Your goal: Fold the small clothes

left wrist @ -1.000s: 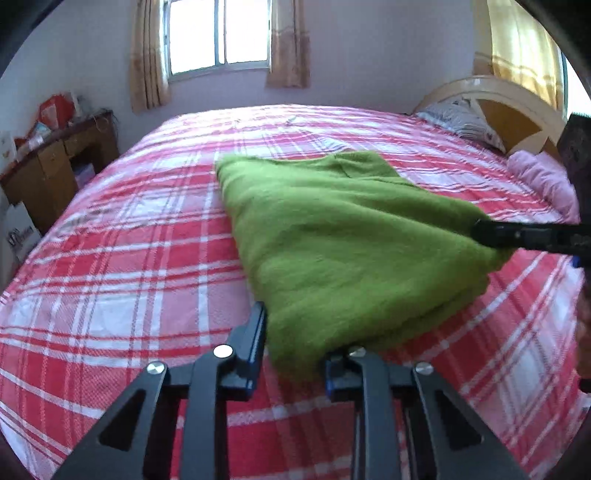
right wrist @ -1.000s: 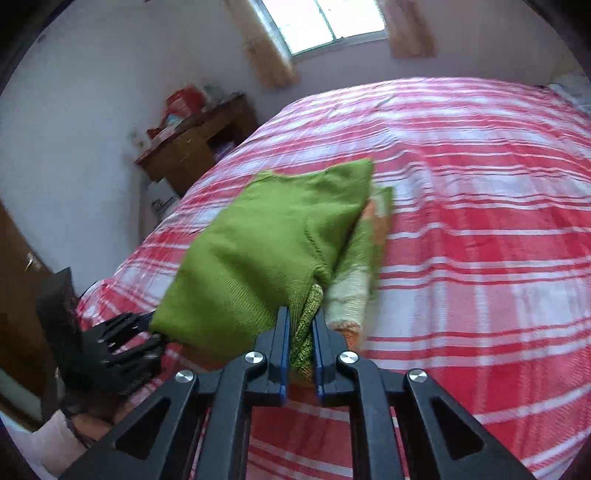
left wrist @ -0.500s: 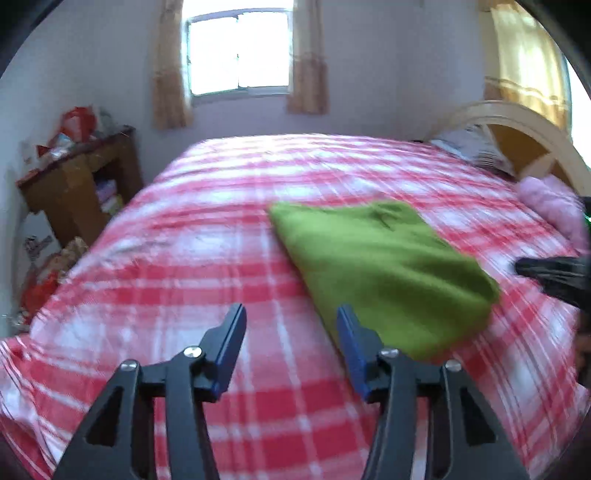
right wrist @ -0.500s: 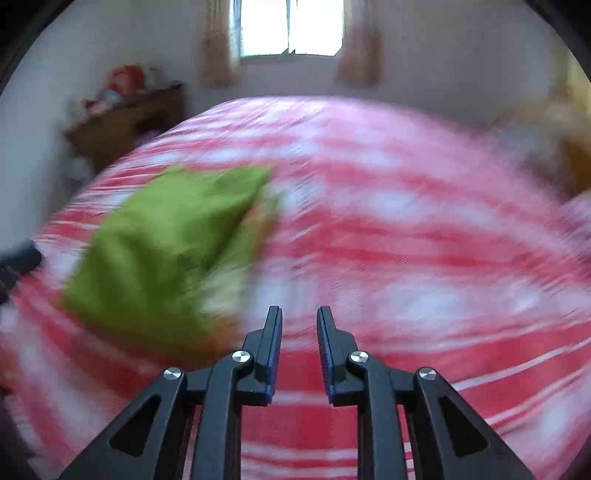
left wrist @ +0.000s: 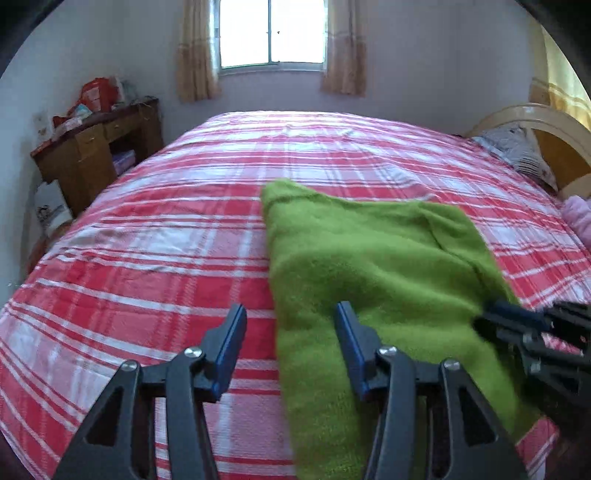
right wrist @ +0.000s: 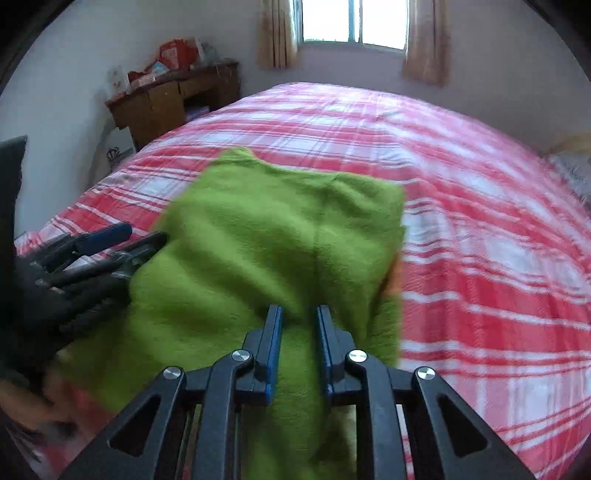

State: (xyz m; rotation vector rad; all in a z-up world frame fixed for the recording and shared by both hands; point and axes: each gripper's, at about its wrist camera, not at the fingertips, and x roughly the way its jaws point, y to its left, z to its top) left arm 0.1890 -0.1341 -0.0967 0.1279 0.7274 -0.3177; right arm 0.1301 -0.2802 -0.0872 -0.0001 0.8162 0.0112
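Note:
A folded green sweater (left wrist: 369, 280) lies on the red plaid bed (left wrist: 166, 229), with an orange lining edge (right wrist: 393, 273) peeking out on its right side. My left gripper (left wrist: 290, 314) is open and straddles the sweater's left edge near the front without pinching it; the right wrist view shows the left gripper (right wrist: 122, 240) at that same edge. My right gripper (right wrist: 299, 314) is closing on a raised ridge of the green knit near the sweater's front right. In the left wrist view the right gripper (left wrist: 495, 317) sits at the sweater's right edge.
A wooden desk (left wrist: 96, 147) piled with clutter stands left of the bed under the curtained window (left wrist: 271, 33). Pillows (left wrist: 517, 147) and a curved headboard (left wrist: 546, 125) are at the far right, with a pink cloth (left wrist: 578, 214) beside them. A hand (right wrist: 22, 391) shows at lower left.
The left gripper let go of the sweater's front edge and opened wide. Both grippers pulled away from the sweater, then came back to it; the right one has fabric between its pads again.

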